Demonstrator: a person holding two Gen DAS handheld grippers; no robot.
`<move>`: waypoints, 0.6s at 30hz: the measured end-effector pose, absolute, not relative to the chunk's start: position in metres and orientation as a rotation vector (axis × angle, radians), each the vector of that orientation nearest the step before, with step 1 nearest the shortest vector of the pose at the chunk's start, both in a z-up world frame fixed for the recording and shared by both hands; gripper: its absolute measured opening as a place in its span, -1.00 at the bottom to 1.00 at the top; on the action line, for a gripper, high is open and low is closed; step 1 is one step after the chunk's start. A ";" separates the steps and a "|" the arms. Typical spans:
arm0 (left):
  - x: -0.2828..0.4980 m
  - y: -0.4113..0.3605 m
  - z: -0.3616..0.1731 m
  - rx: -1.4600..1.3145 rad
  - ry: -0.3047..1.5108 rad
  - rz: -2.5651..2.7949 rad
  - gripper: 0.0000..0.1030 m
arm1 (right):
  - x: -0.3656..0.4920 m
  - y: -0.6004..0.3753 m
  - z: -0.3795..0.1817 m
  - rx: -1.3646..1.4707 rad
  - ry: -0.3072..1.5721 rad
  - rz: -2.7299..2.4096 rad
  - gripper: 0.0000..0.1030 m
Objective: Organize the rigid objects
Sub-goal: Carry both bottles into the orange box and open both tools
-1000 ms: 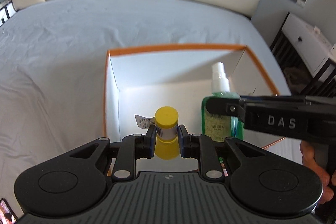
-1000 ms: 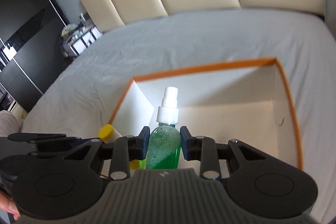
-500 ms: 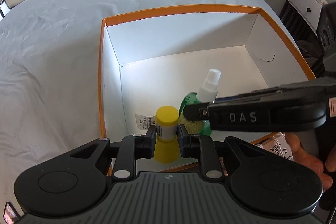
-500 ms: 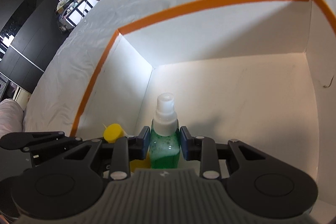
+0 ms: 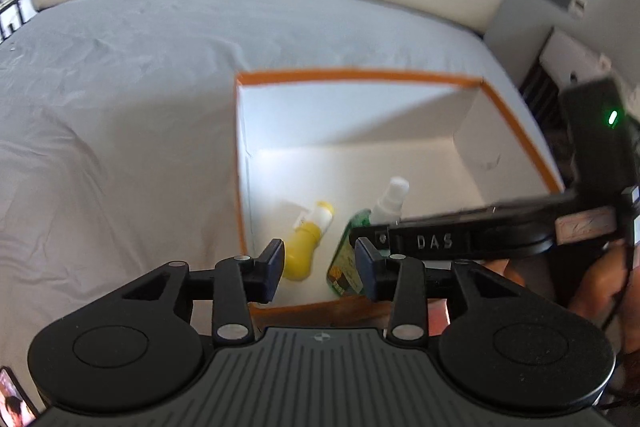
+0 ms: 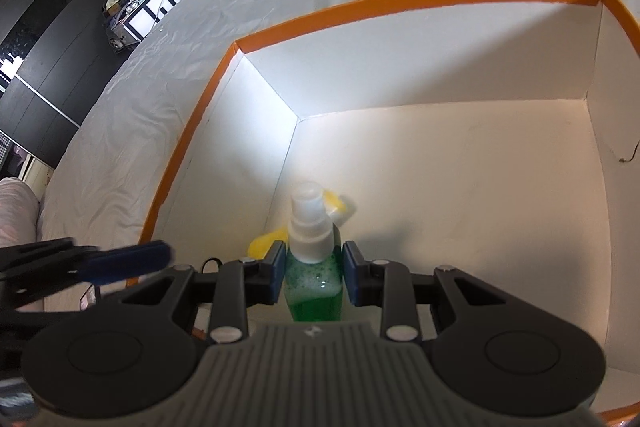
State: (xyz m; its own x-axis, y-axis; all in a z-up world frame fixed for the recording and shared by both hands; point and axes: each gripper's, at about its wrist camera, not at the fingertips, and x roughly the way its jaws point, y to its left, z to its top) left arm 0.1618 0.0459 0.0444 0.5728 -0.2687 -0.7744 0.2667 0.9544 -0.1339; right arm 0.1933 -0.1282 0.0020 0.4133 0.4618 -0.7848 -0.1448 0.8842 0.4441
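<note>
The right hand-held gripper [image 6: 313, 273] is clamped on the green spray bottle [image 6: 314, 291], standing upright at 12 o'clock from it in the near-left corner of the orange-rimmed box [image 6: 400, 7]. The yellow bottle [image 5: 306, 247] lies free on the box floor, long axis toward 1 o'clock. The left hand-held gripper [image 5: 319, 267] hangs above it, fingers apart and empty.

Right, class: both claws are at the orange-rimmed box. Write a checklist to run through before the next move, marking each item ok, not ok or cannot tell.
1. Left claw open, holding nothing: ok.
2. Yellow bottle lying on its side inside the box: ok.
3. Right claw closed on the green spray bottle: ok.
4. Spray bottle's base resting on the box floor: cannot tell, as the claw body hides it.
5. Bare box floor ahead of the spray bottle: ok.
</note>
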 end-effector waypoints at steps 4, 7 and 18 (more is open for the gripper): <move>0.157 0.068 0.052 -0.116 0.830 -0.236 -0.11 | 0.194 -0.123 0.004 0.319 1.087 0.394 -0.42; 0.165 0.078 0.043 -0.204 0.834 -0.195 -0.11 | 0.197 -0.121 0.003 0.337 1.101 0.380 -0.42; 0.182 0.097 0.017 -0.359 0.820 -0.215 -0.38 | 0.231 -0.111 0.001 0.346 1.115 0.198 -0.43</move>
